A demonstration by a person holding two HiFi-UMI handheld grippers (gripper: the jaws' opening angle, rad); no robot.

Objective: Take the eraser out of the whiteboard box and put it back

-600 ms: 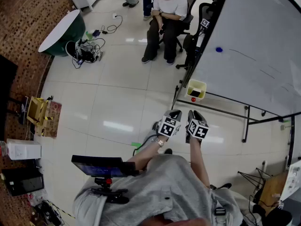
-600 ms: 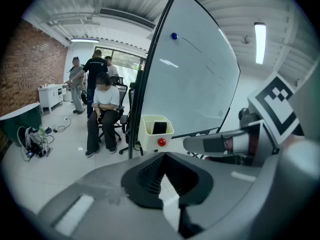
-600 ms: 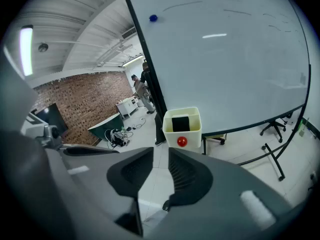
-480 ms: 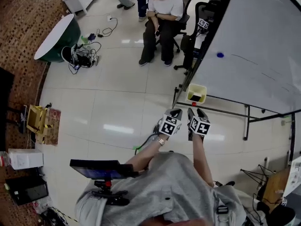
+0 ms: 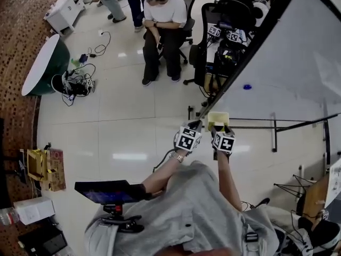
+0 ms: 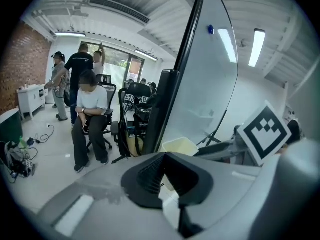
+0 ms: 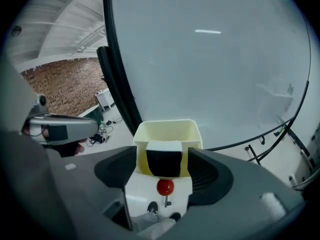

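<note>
head view: overhead, down | gripper views: close, forward | shared: whiteboard box (image 5: pixel 218 119)

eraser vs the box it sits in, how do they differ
The eraser is black with a white top; the box is pale yellow all over. The eraser is a smaller solid block; the box is a larger, open-topped container. The eraser stands inside, while the box holds it beside the whiteboard. Both are blocky, with straight sides.

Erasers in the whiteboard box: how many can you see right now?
1: a black eraser standing upright in the yellow box at the whiteboard's lower edge. Others could be hidden behind it.
</note>
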